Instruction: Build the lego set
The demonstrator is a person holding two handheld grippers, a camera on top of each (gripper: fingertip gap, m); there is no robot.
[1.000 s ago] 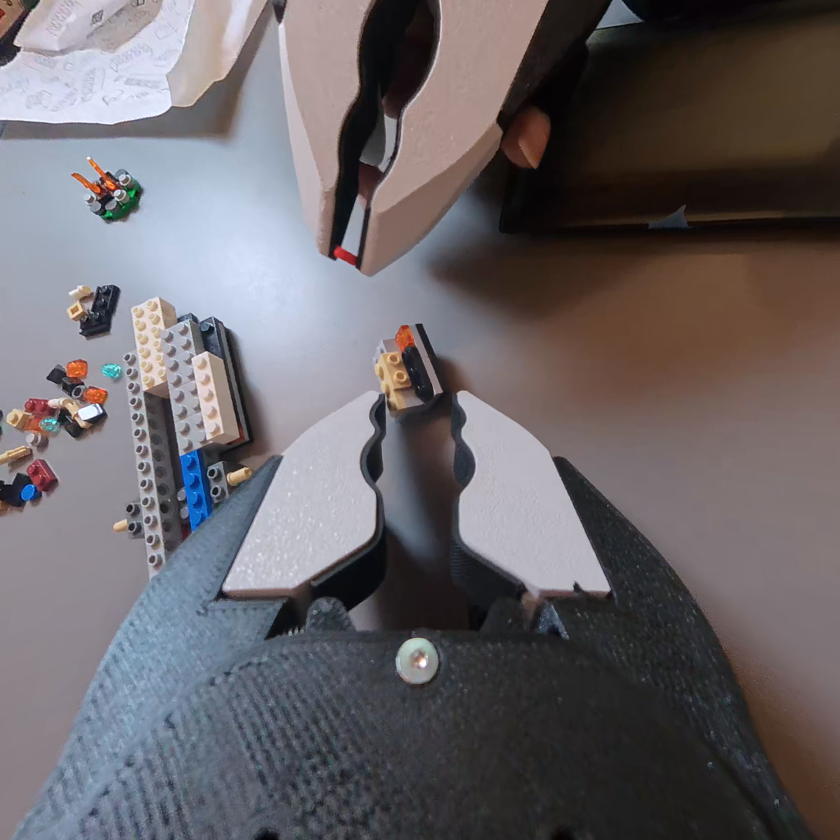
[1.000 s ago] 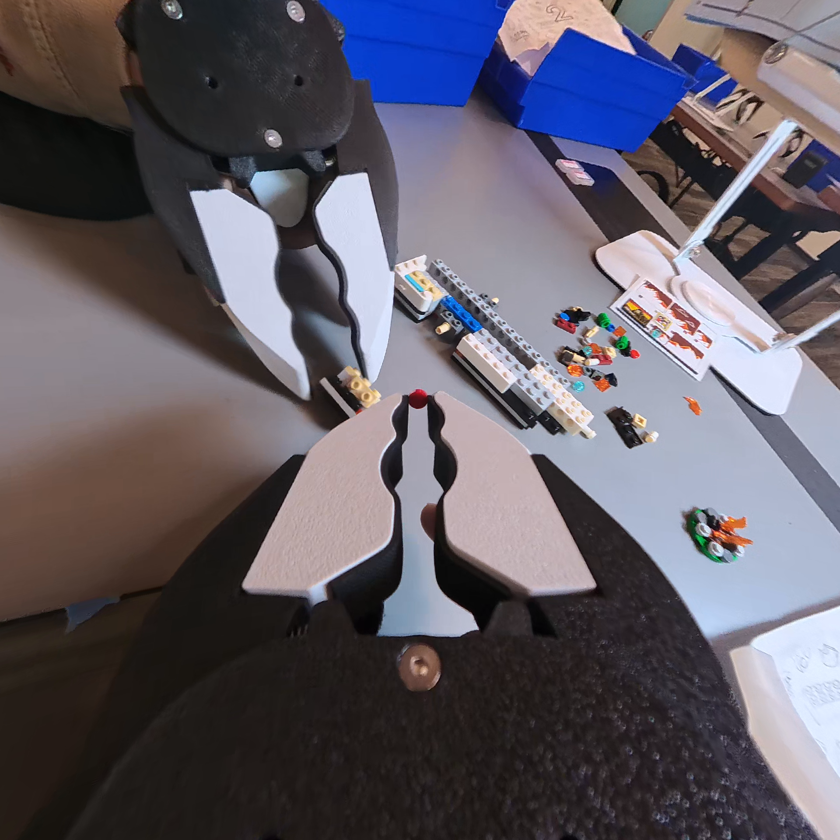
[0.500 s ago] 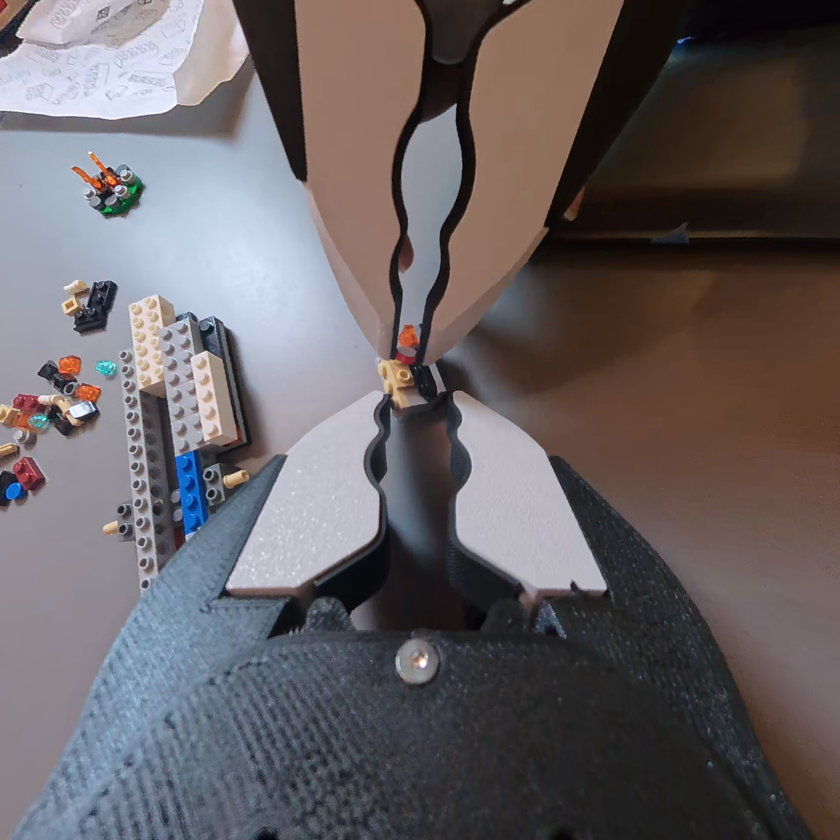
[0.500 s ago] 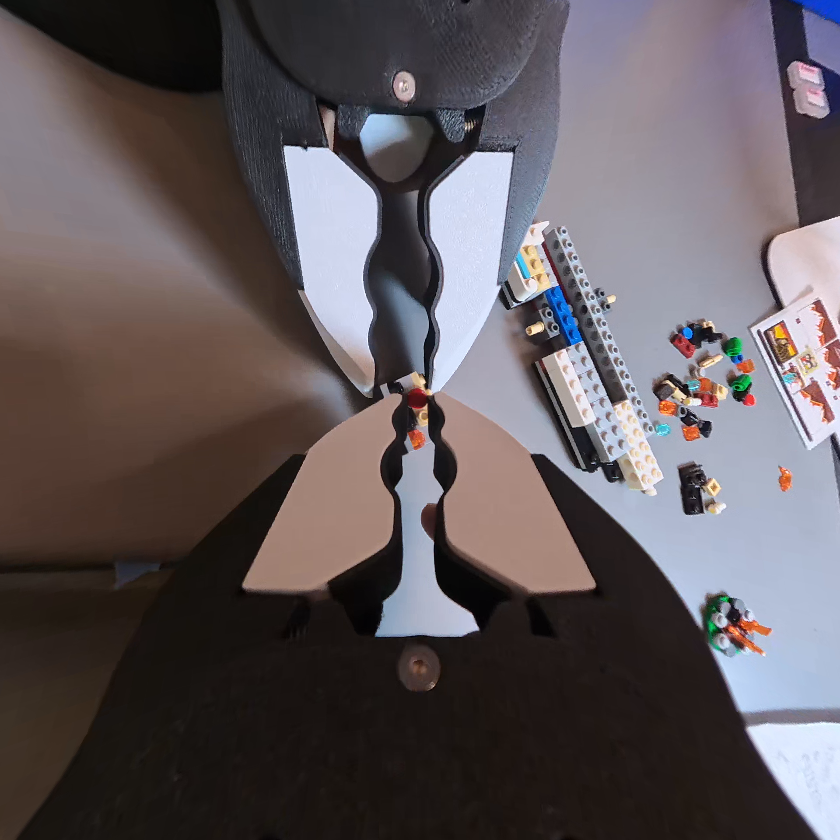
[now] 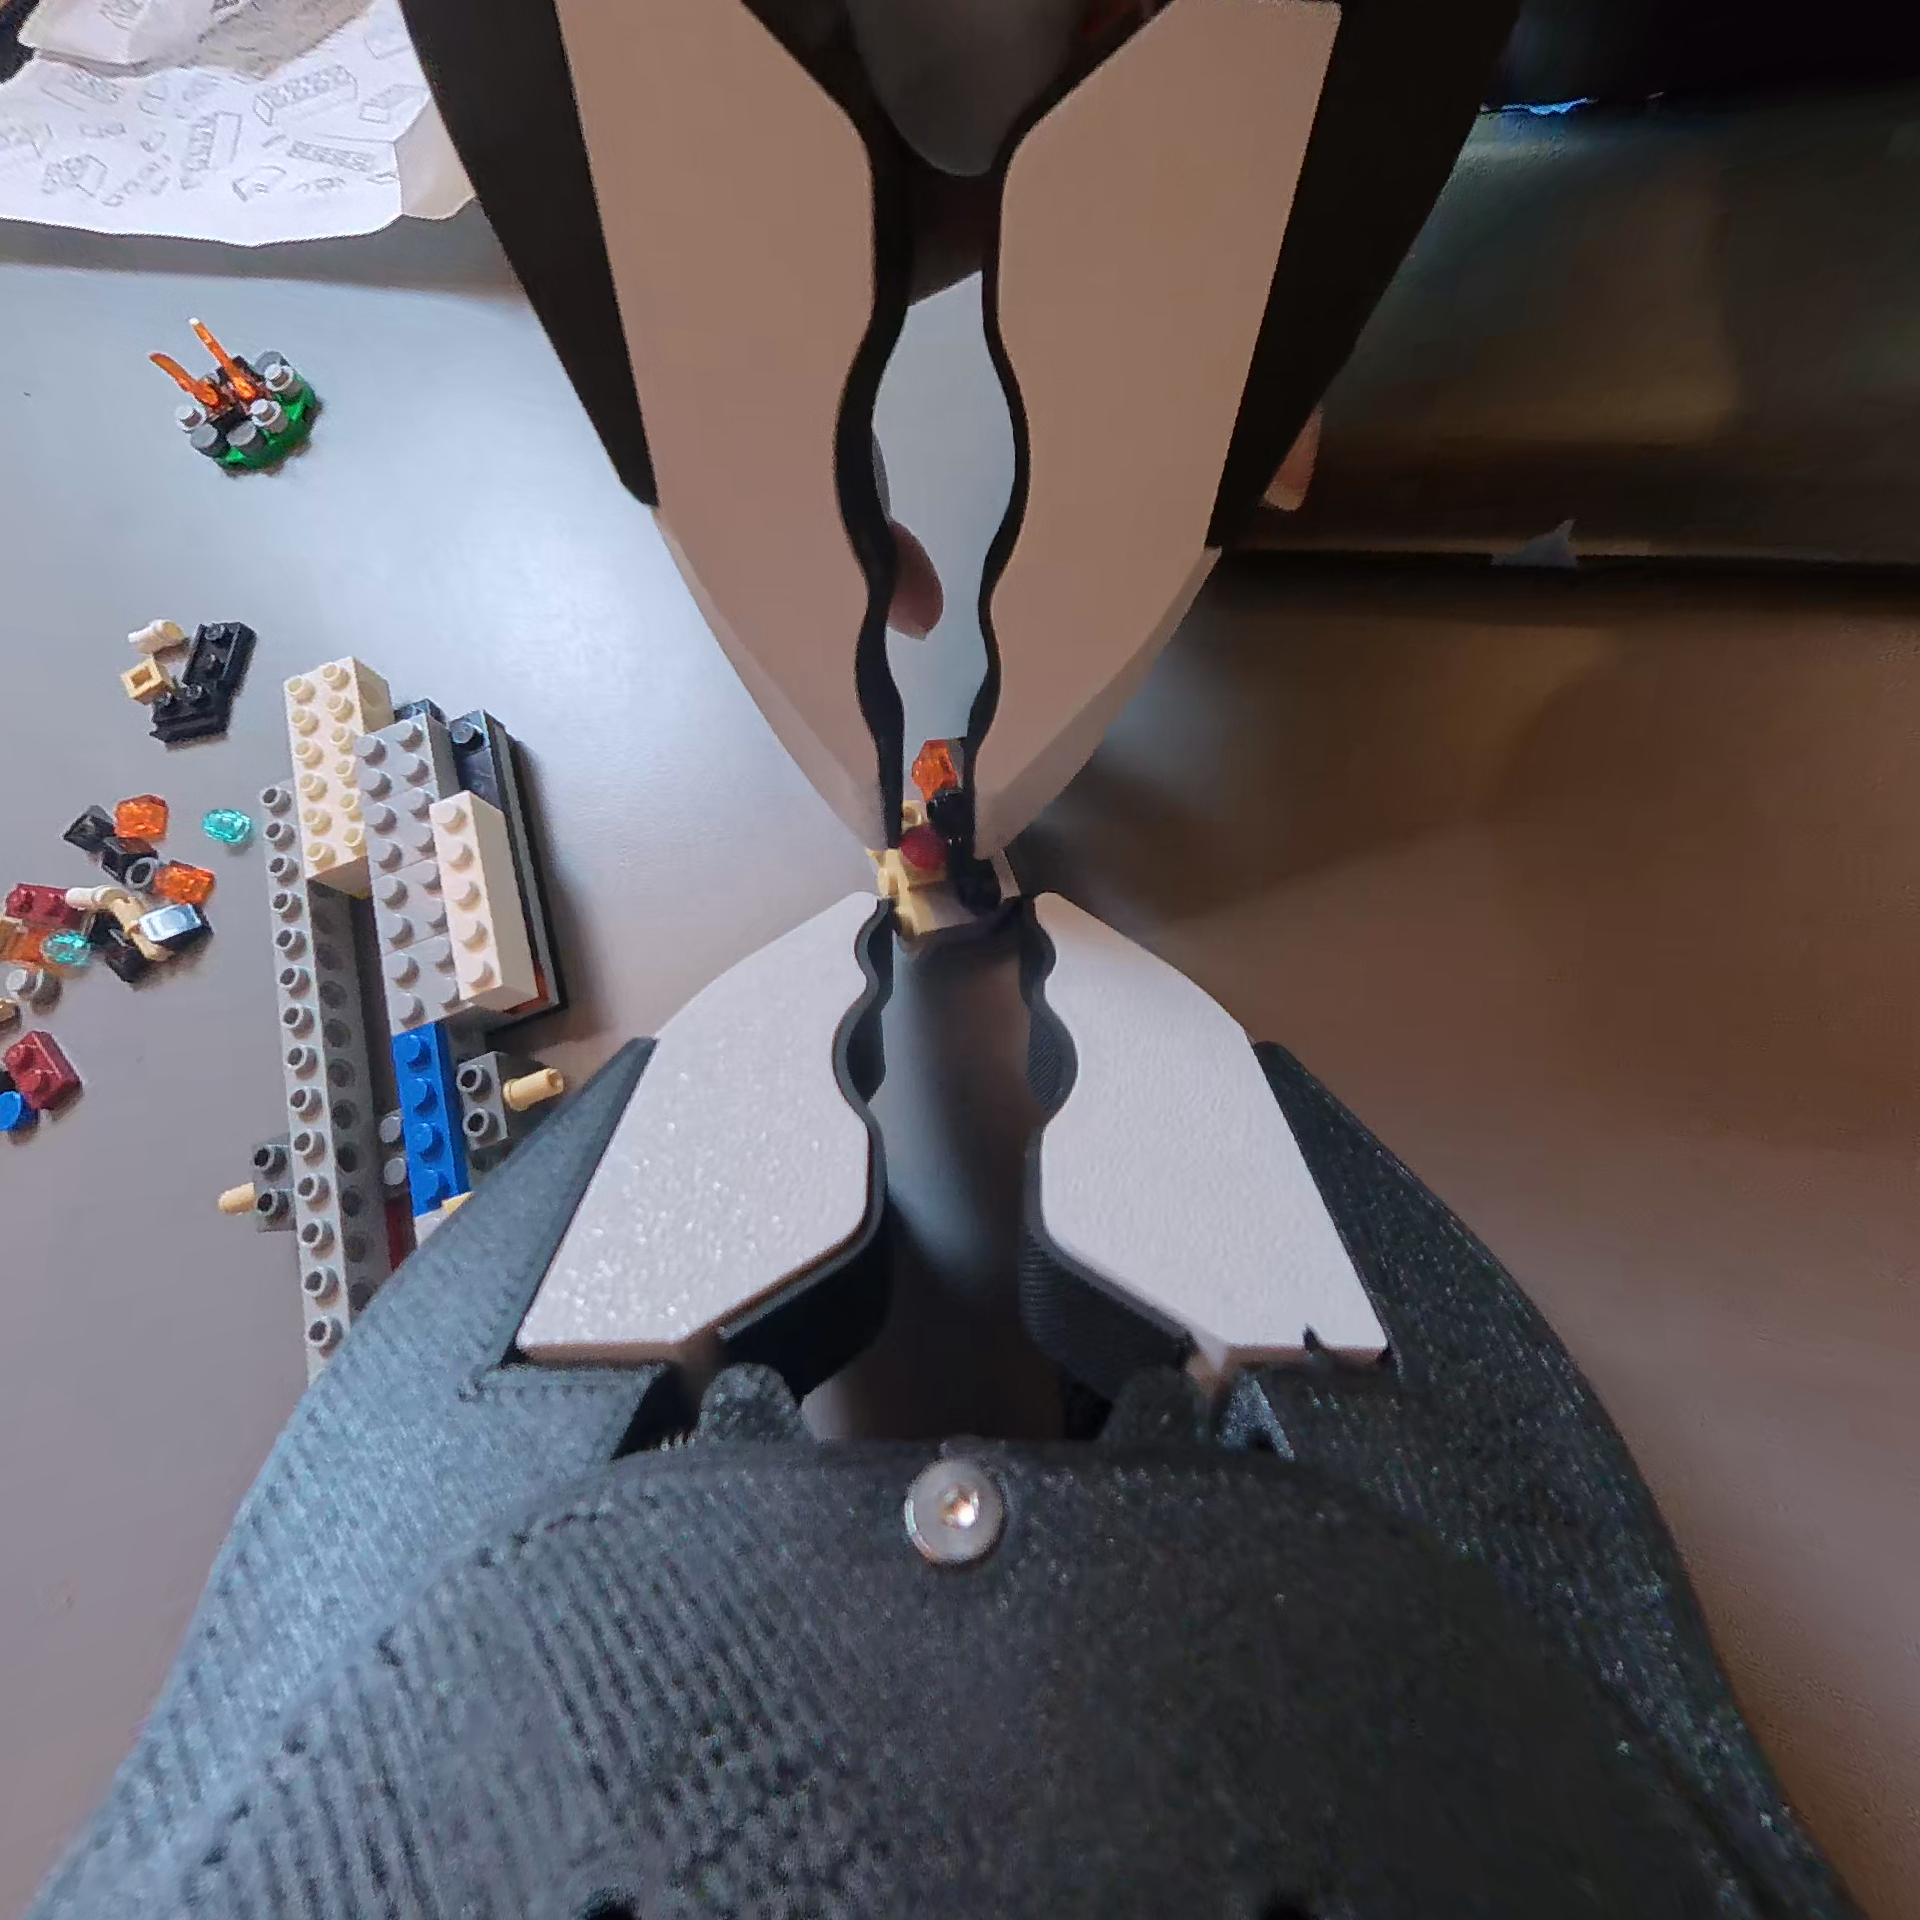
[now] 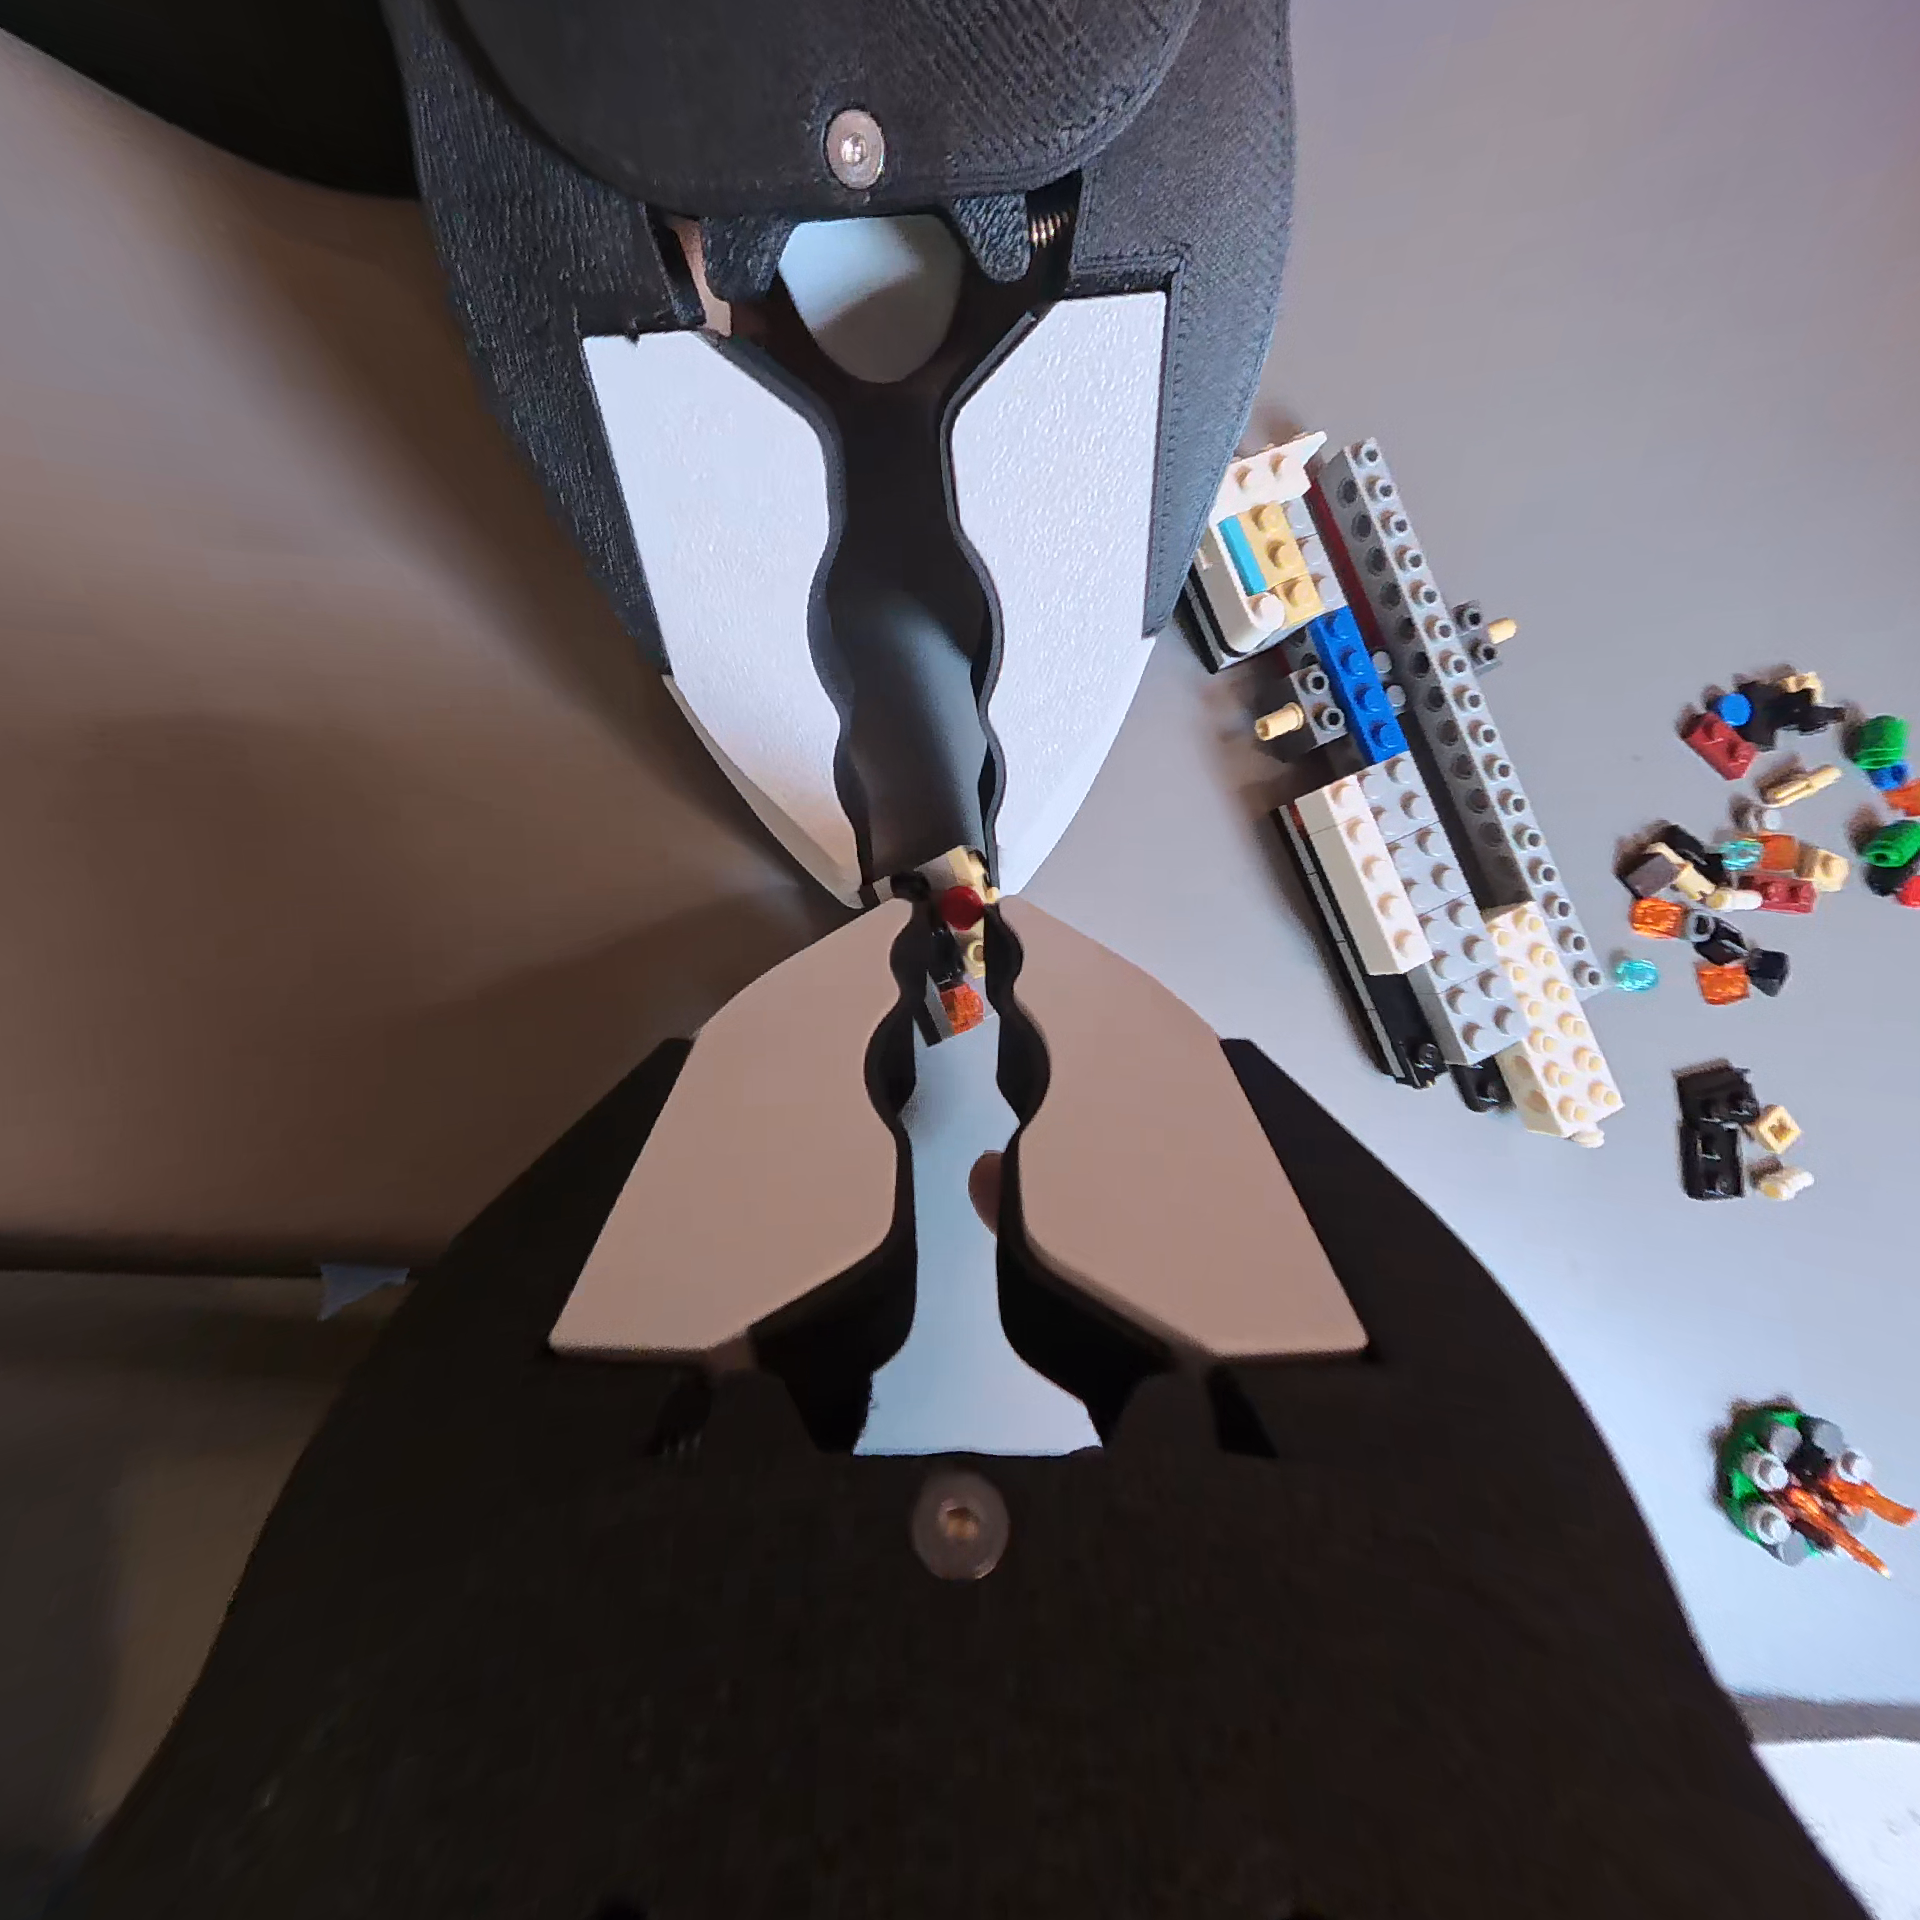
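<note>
A small assembly (image 5: 956,920) of tan, black and grey pieces with an orange stud rests on the grey table. My left gripper (image 5: 951,909) is shut on its near end. My right gripper (image 5: 930,831) comes from the opposite side, tip to tip with the left one. A red stud (image 5: 920,850) sits on the assembly between the right tips. In the right wrist view, the right gripper (image 6: 951,920) has its jaws slightly apart, wider than the red stud (image 6: 961,904). They straddle the assembly (image 6: 961,1006), and the left gripper (image 6: 930,878) is above.
A long grey, tan and blue build (image 5: 405,935) lies left of the grippers and also shows in the right wrist view (image 6: 1434,862). Loose small pieces (image 5: 114,904), a green round piece with orange flames (image 5: 244,410) and a paper sheet (image 5: 208,114) lie beyond it. The grippers are tip to tip, or close to it.
My right gripper came down from above the table with the red stud and met the small assembly. Its jaws have since parted a little. My left gripper kept holding the assembly.
</note>
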